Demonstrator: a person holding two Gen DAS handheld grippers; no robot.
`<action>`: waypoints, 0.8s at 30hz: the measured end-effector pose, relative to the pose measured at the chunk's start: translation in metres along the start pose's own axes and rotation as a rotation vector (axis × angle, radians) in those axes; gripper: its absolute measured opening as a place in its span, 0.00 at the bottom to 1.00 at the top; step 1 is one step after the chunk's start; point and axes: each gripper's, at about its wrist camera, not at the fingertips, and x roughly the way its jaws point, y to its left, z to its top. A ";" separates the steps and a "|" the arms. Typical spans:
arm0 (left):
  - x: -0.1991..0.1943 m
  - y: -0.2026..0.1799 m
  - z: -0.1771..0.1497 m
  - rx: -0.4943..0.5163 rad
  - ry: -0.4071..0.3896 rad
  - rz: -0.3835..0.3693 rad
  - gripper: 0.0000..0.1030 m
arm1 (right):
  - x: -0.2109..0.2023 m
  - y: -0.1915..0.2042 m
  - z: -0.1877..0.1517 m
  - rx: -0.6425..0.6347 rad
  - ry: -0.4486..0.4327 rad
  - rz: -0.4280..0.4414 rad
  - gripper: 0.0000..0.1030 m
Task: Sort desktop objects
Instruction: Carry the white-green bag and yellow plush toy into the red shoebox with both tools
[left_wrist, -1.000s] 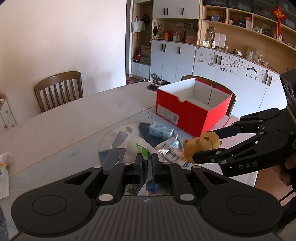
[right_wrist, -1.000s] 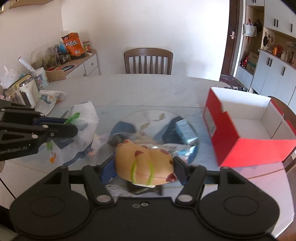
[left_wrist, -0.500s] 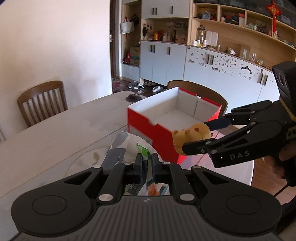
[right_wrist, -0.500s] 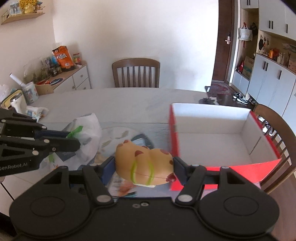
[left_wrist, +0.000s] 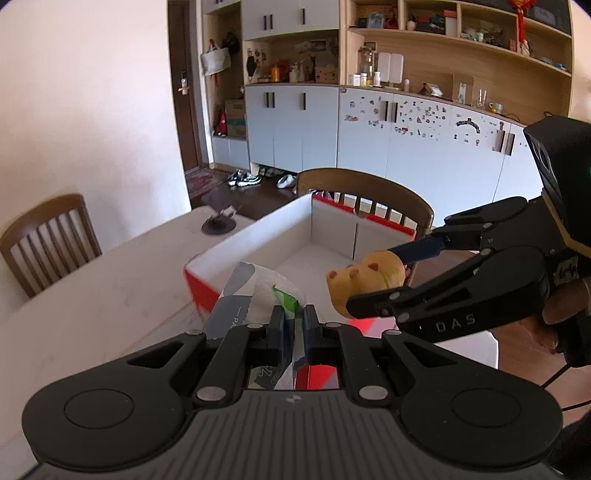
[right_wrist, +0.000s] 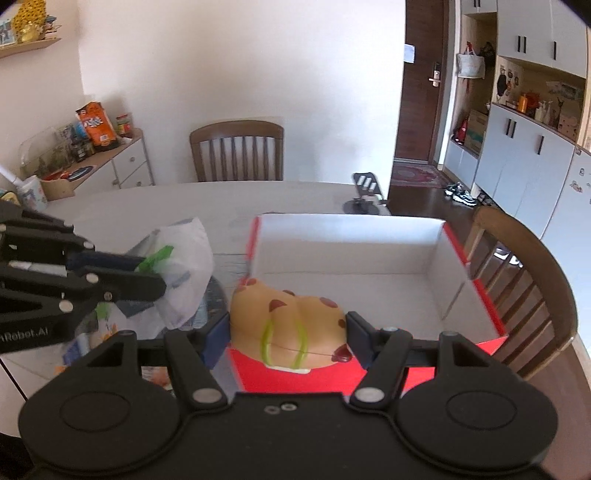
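Note:
My right gripper (right_wrist: 286, 326) is shut on a tan squishy animal toy (right_wrist: 288, 325) with red spots and green stripes, held over the near wall of an open red box (right_wrist: 458, 258) with a white inside. The toy (left_wrist: 364, 278) and right gripper (left_wrist: 373, 280) also show in the left wrist view, above the box (left_wrist: 258, 240). My left gripper (left_wrist: 294, 325) is shut on a white plastic bag (left_wrist: 258, 291) with green and grey print, held up at the box's left corner. In the right wrist view the bag (right_wrist: 184, 266) hangs from the left gripper (right_wrist: 153, 271).
Loose packets (right_wrist: 85, 347) lie on the white table (right_wrist: 155, 203) below the bag. A small black stand (right_wrist: 364, 194) sits at the table's far edge. Wooden chairs stand behind the table (right_wrist: 236, 151) and beside the box (right_wrist: 524, 291). A sideboard with snacks (right_wrist: 92, 155) is far left.
Both grippers have moved with their loads from over the pile of packets toward the red box. The toy now hangs over the box's near wall and the bag is at its corner.

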 end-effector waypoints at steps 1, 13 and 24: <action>0.006 -0.002 0.006 0.011 -0.002 -0.001 0.08 | 0.001 -0.005 0.001 0.000 0.000 -0.006 0.64; 0.088 -0.001 0.056 0.043 0.047 -0.056 0.08 | 0.031 -0.063 0.010 0.013 0.017 -0.060 0.64; 0.157 -0.003 0.061 0.060 0.158 -0.087 0.08 | 0.077 -0.087 0.014 -0.006 0.093 -0.060 0.64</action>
